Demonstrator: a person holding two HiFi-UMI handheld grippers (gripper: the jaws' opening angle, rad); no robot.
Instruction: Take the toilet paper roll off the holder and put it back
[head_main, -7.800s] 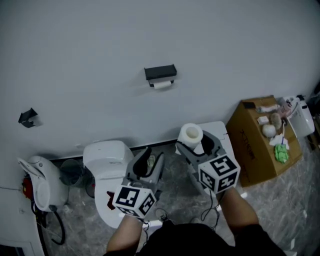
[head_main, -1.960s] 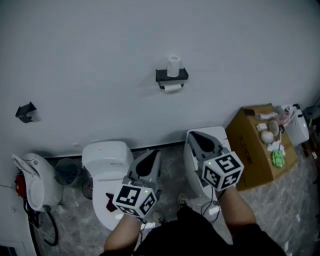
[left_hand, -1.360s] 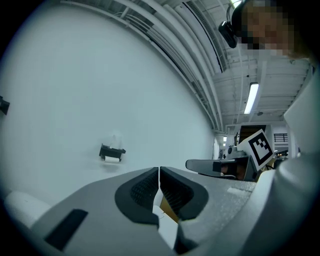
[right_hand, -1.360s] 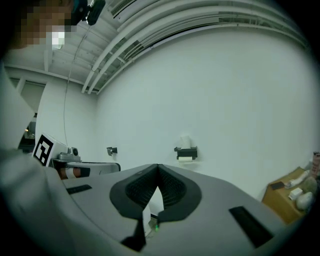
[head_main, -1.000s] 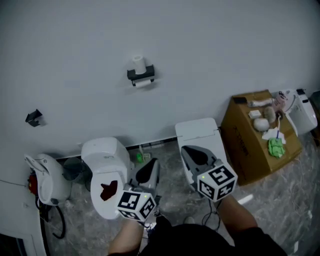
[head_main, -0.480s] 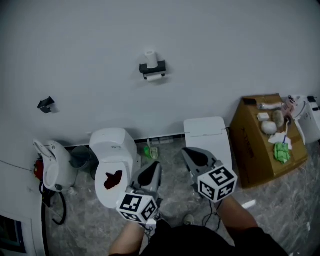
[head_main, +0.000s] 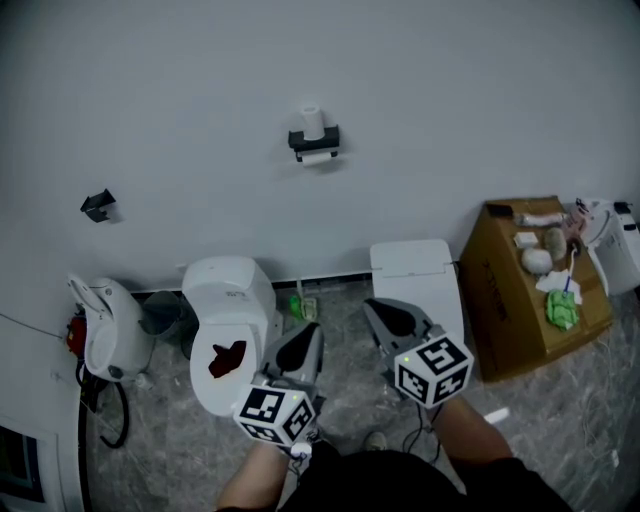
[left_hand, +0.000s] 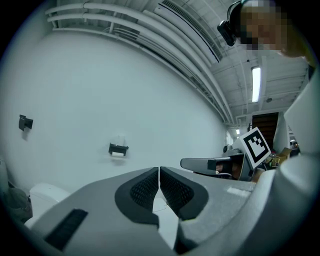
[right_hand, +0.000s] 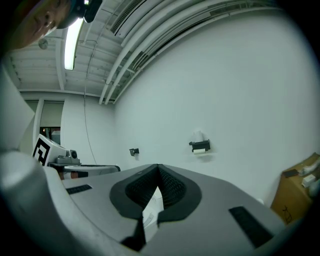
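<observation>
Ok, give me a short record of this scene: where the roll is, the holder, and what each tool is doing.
toilet paper roll: standing upright on top of the holder
holder: black, mounted on the wall
left tool: shut, empty
right tool: shut, empty
nearby: toilet, cardboard box on the floor

Open air ahead of left claw (head_main: 308, 331) and right claw (head_main: 374, 307) up to toilet paper holder (head_main: 314, 141); toilet (head_main: 225, 287) leftward, second toilet (head_main: 410, 262) beneath, cardboard box (head_main: 520, 300) rightward
</observation>
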